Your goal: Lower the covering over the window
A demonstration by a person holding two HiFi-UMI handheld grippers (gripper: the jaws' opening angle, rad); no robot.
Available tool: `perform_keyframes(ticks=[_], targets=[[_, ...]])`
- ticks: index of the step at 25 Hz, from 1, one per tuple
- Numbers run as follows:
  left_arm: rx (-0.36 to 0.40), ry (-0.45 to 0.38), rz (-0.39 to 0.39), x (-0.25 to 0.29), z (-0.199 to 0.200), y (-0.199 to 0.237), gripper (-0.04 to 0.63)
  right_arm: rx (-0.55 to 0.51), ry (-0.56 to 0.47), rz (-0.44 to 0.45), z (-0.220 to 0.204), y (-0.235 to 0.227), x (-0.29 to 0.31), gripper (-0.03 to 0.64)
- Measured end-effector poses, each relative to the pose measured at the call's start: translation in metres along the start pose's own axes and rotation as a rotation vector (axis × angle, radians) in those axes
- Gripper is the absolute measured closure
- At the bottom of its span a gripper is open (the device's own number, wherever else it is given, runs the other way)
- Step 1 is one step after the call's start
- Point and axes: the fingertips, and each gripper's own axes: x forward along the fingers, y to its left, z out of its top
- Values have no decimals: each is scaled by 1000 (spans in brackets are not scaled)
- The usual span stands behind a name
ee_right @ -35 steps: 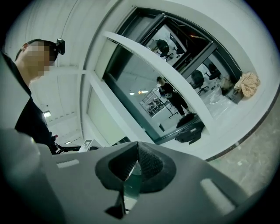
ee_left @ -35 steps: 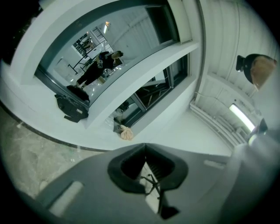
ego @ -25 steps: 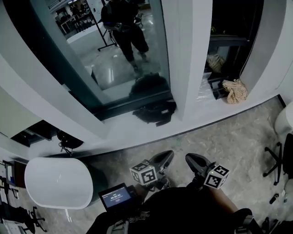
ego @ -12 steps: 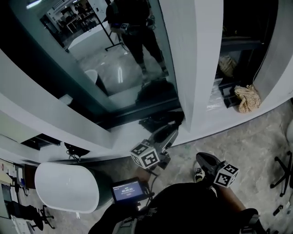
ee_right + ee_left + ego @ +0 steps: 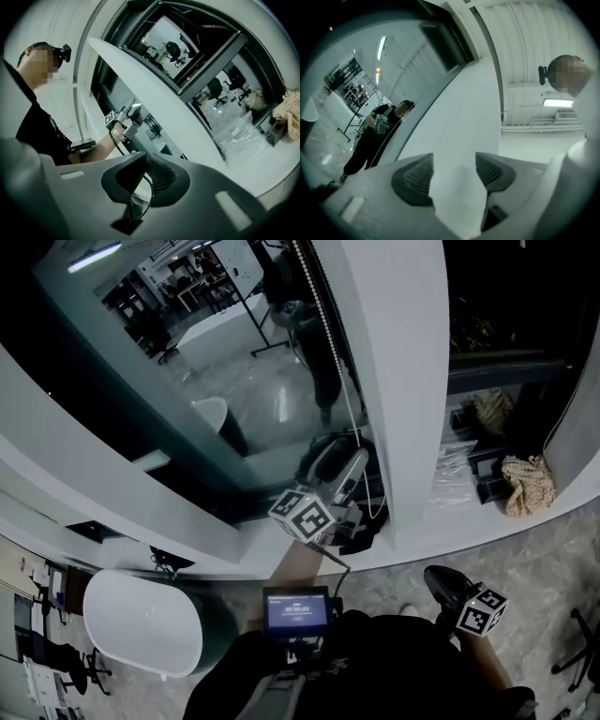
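left gripper (image 5: 339, 465): raised in front of the window, close by the lower stretch of the bead chain; jaws opening wide, nothing between the pads (image 5: 418, 176), only the white pillar beyond them.
right gripper (image 5: 441, 582): held low by the person's body, well apart from the window; jaws together and empty (image 5: 145, 173).
bead chain (image 5: 326, 334): hangs down the right edge of the window, just beside the pillar.
window (image 5: 216, 362): dark glass reflecting the room.
pillar (image 5: 394, 381): white, between this window and the next.
cloth (image 5: 527, 486): beige, crumpled on the sill (image 5: 450, 521) at the right.
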Motion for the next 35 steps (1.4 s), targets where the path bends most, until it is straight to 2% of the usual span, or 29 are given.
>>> perform_keyframes(ticks=[5, 8, 9, 10, 11, 14, 17, 19, 21, 23, 25, 27, 28, 29, 31, 35], targets=[[0, -49, -1, 53, 31, 43, 307, 13, -102, -101, 25, -20, -8, 602], [25, -39, -19, 78, 44, 57, 305, 31, -145, -149, 24, -21, -4, 606], [46, -30, -28, 83, 47, 58, 348, 29, -154, -161, 23, -20, 0, 606], [65, -26, -41, 84, 51, 57, 562, 29, -162, -171, 24, -19, 4, 607], [75, -26, -60, 83, 53, 55, 581, 28, -168, -178, 24, -18, 8, 610], [81, -14, -128, 69, 45, 47, 584, 1, -166, -194, 23, -12, 20, 612], [103, 54, -170, 48, 17, 46, 586, -33, -144, -206, 17, -7, 32, 611], [90, 131, -172, 30, -7, 47, 588, -52, -120, -200, 15, -3, 44, 611], [46, 266, -172, 8, -51, 49, 587, -90, -92, -186, 16, 1, 57, 611], [54, 478, -149, -32, -124, 54, 586, -129, -83, -157, 24, 10, 72, 611], [82, 744, -117, -95, -213, 60, 586, -174, -113, -131, 42, 26, 87, 611], [48, 962, -81, -167, -286, 63, 586, -230, -169, -123, 68, 46, 101, 611], [13, 1025, -59, -198, -308, 63, 586, -258, -207, -113, 85, 59, 109, 609], [-24, 1055, -41, -222, -320, 61, 586, -288, -244, -95, 104, 75, 116, 606], [-79, 1057, -19, -247, -326, 54, 586, -363, -285, -48, 138, 103, 130, 590], [-74, 1048, -31, -251, -327, 44, 586, -425, -340, 80, 201, 156, 150, 570]])
